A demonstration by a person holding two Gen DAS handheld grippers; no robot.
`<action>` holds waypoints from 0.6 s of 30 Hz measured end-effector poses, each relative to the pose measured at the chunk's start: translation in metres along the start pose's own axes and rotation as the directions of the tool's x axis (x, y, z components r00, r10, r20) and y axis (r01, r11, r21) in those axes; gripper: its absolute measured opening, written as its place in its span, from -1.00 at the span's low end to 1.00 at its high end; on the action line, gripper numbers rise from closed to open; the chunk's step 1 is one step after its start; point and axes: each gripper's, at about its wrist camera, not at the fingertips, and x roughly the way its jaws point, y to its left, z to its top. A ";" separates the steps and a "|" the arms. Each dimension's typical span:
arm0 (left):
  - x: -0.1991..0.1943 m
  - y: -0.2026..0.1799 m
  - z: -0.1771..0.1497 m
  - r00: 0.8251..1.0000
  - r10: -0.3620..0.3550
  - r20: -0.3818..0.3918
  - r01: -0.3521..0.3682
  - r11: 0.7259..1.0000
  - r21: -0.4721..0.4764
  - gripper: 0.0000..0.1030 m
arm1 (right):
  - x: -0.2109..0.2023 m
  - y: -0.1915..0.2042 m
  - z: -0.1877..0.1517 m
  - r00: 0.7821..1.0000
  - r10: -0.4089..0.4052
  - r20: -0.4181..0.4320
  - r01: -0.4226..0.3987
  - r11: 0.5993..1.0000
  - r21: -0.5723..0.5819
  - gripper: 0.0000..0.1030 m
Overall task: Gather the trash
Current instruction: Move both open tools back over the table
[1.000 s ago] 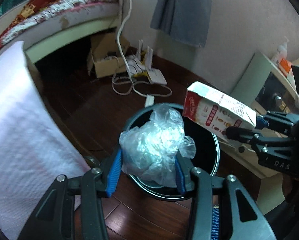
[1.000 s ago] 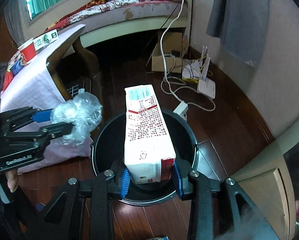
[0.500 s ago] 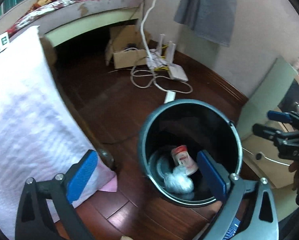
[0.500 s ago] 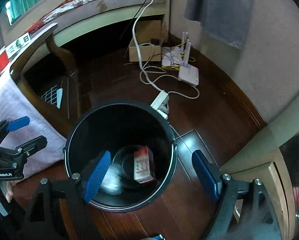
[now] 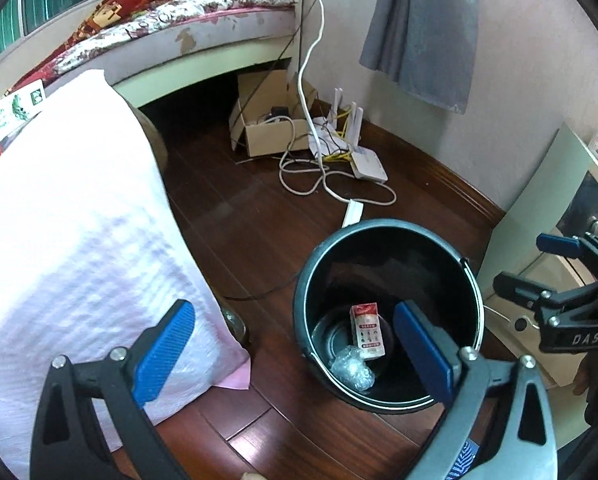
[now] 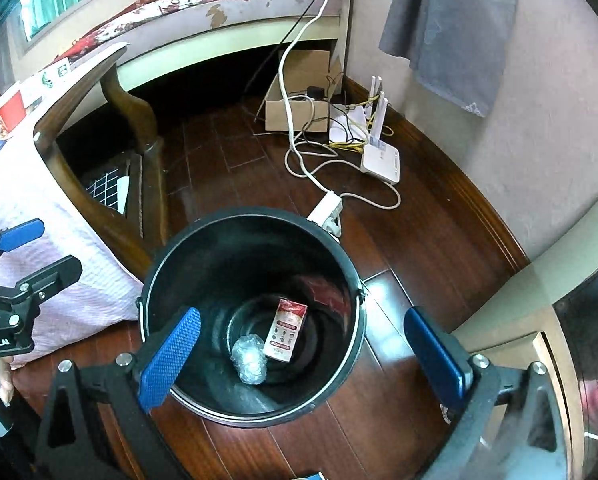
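Both pieces of trash lie at the bottom of the round black plastic bin (image 6: 255,316) on the dark wooden floor (image 6: 419,220). The red-and-white paper carton (image 6: 285,330) lies flat with its long axis running roughly 12 to 6 o'clock in the right wrist view, red end at 12. The crumpled clear plastic wrap ball (image 6: 250,359) sits just beside it at about 8 o'clock, seemingly touching its lower corner. Nothing else shows in the bin.

The right gripper (image 6: 299,360) hangs directly over the bin mouth, blue-padded fingers (image 6: 171,360) spreading apart and nothing between them; the trash is far below, not in reach. The left gripper (image 5: 295,356) has its fingers wide apart and empty too. It is offset: the bin (image 5: 387,312) sits toward 3 o'clock of its centre, and only its right finger overlaps the rim. So the right hand is nearer the bin.

Judgement: this drop looks done, and the next move turns on finding more trash. A red paper cup (image 6: 9,106) and a white-and-green printed box (image 5: 17,104) stand on the pink-cloth-covered worktop (image 5: 79,220) at about 10 o'clock of the left gripper, nearer the left hand. Cannot tell whether those count as trash.

The cardboard box (image 5: 267,128), white router (image 5: 365,162) and cables lie at 12 o'clock, well apart from the bin.
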 end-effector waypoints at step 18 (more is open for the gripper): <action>-0.070 0.028 0.011 0.990 0.074 0.123 -0.067 0.996 -0.058 0.95 | -0.040 0.049 0.015 0.995 0.053 0.085 -0.047 0.996 -0.077 0.99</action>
